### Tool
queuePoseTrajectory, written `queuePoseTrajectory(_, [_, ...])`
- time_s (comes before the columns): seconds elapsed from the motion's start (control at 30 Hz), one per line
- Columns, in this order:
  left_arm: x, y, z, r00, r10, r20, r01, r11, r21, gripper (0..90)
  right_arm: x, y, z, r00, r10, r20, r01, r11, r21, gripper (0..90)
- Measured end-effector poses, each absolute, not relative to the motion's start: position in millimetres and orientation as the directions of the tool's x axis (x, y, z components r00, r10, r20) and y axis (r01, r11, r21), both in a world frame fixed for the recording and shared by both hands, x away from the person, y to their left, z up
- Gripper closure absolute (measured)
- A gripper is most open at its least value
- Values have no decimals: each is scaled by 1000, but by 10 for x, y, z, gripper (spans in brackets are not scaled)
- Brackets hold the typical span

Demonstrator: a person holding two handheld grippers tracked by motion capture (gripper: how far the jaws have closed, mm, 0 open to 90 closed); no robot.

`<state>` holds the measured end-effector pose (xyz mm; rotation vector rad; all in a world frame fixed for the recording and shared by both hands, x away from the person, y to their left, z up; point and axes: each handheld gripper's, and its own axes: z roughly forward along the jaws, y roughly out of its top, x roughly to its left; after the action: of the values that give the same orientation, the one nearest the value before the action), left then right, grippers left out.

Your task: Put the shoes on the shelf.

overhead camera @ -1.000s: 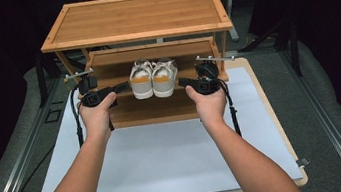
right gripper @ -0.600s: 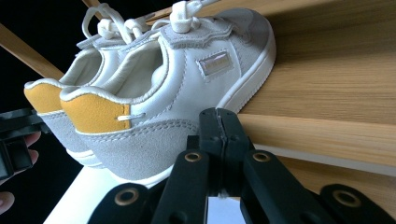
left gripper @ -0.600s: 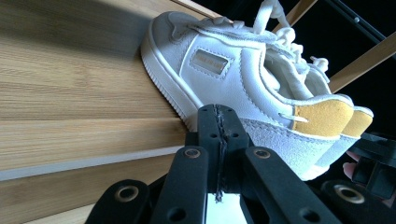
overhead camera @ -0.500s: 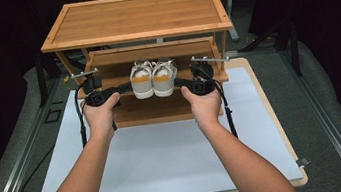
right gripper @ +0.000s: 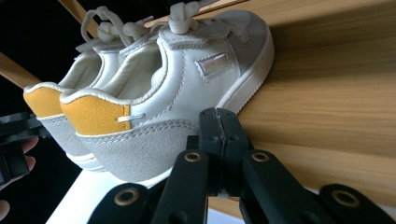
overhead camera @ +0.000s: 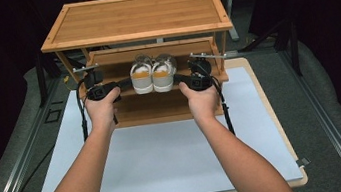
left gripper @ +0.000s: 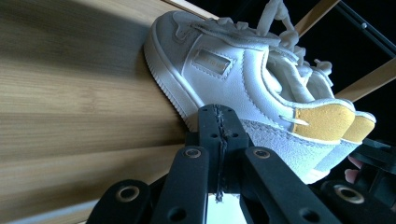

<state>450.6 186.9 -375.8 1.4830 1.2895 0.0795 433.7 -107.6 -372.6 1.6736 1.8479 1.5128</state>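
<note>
A pair of white shoes with yellow heel tabs stands side by side on the middle shelf of a wooden rack (overhead camera: 133, 19), heels toward me: the left shoe (overhead camera: 141, 76) and the right shoe (overhead camera: 163, 73). My left gripper (overhead camera: 125, 85) is shut, jaws pressed together with nothing between them. Its tip (left gripper: 218, 122) rests against the outer side of the left shoe (left gripper: 243, 70). My right gripper (overhead camera: 180, 79) is shut too, and its tip (right gripper: 219, 125) touches the outer side of the right shoe (right gripper: 177, 88). The shoes sit squeezed between the two tips.
The rack has a wide top board and a lower shelf (overhead camera: 155, 109) under the shoes. It stands at the far end of a white mat (overhead camera: 167, 162) on a wooden tabletop. The rack's uprights (overhead camera: 69, 65) flank both hands. Cables trail from each gripper.
Both hands have edged slightly forward toward the rack, and the pair of shoes sits a touch further back on the shelf.
</note>
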Motion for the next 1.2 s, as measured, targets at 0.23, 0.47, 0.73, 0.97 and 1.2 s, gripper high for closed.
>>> queuePoseTrajectory(0.23, [4581,1825,-3761,393,747,-536,627,209,751,900,4434,-1046,-3743,-300,844,445,591,-202,781,900])
queuePoseTrajectory(0.47, [4679,1783,-3753,395,767,-506,612,192,767,900,4546,-1036,-3735,-286,858,427,585,-196,787,900])
queuePoseTrajectory(0.73, [4763,1763,-3774,384,767,-513,609,208,766,900,4646,-1024,-3752,-277,863,422,578,-202,791,900])
queuePoseTrajectory(0.97, [4816,1742,-3777,375,776,-508,606,210,767,900,4701,-1022,-3762,-272,866,419,574,-203,793,900])
queuePoseTrajectory(1.2, [4843,1718,-3798,371,777,-509,608,211,765,900,4752,-1034,-3794,-254,863,437,576,-228,785,900])
